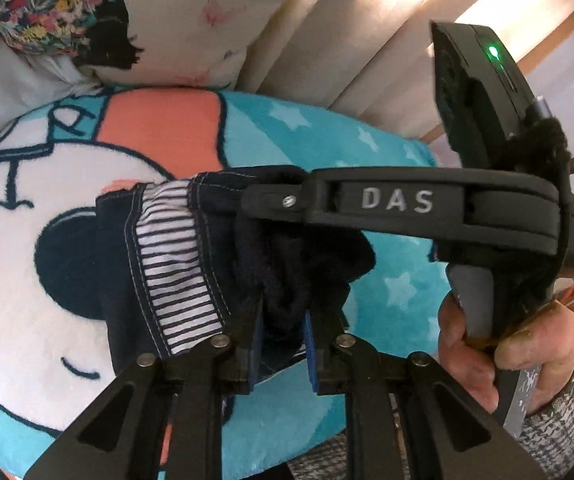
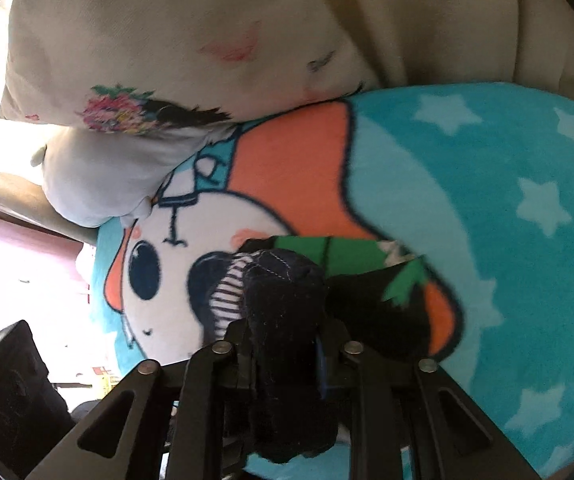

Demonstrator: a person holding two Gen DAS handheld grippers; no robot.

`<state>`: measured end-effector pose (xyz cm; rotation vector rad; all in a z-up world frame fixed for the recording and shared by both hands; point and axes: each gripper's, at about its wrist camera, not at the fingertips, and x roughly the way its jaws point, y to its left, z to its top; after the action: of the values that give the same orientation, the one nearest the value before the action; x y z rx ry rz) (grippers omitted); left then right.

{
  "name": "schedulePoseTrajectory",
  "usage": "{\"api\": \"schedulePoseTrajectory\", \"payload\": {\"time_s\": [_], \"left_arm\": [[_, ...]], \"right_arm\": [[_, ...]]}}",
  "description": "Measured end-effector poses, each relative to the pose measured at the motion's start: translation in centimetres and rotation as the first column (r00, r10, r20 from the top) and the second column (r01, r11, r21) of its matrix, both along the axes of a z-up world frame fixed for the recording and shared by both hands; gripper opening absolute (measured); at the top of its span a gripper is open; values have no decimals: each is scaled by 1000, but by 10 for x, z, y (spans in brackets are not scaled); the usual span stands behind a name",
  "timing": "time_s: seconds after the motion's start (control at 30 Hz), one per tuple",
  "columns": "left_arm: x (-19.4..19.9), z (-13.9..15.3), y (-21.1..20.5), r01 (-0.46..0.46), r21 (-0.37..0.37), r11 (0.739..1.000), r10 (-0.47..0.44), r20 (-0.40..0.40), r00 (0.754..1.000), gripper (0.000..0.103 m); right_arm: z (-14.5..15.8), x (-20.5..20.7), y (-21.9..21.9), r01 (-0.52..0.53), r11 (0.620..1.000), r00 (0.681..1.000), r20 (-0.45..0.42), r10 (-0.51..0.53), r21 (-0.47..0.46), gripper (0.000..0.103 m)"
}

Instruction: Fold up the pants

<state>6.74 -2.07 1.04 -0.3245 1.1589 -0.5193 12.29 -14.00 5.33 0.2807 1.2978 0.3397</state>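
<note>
The pants [image 1: 175, 264] are dark navy with a black-and-white striped lining and a fleecy inside. They hang bunched above the blanket. My left gripper [image 1: 283, 340] is shut on a fold of the pants. My right gripper [image 1: 263, 200] reaches in from the right in the left wrist view and pinches the waistband edge. In the right wrist view the right gripper [image 2: 287, 352] is shut on a thick wad of the pants [image 2: 283, 292]. The striped lining [image 2: 227, 300] shows just left of it.
A turquoise blanket [image 1: 307, 128] with white stars and a cartoon face covers the bed below. A cream pillow [image 2: 175, 40] with a floral print lies behind it. A hand [image 1: 499, 344] holds the right gripper's handle. A green and black printed patch [image 2: 351, 256] lies past the pants.
</note>
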Motion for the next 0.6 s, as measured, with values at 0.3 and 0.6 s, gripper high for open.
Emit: {"api": "schedulePoseTrajectory", "payload": {"time_s": [0.3, 0.6], "left_arm": [[-20, 9, 53, -95, -98, 991, 93, -24, 995, 47], [-21, -47, 63, -225, -49, 973, 214, -166, 963, 47]], "right_arm": [[33, -9, -71, 192, 981, 972, 134, -193, 21, 53], [-10, -18, -31, 37, 940, 999, -44, -23, 340, 52]]}}
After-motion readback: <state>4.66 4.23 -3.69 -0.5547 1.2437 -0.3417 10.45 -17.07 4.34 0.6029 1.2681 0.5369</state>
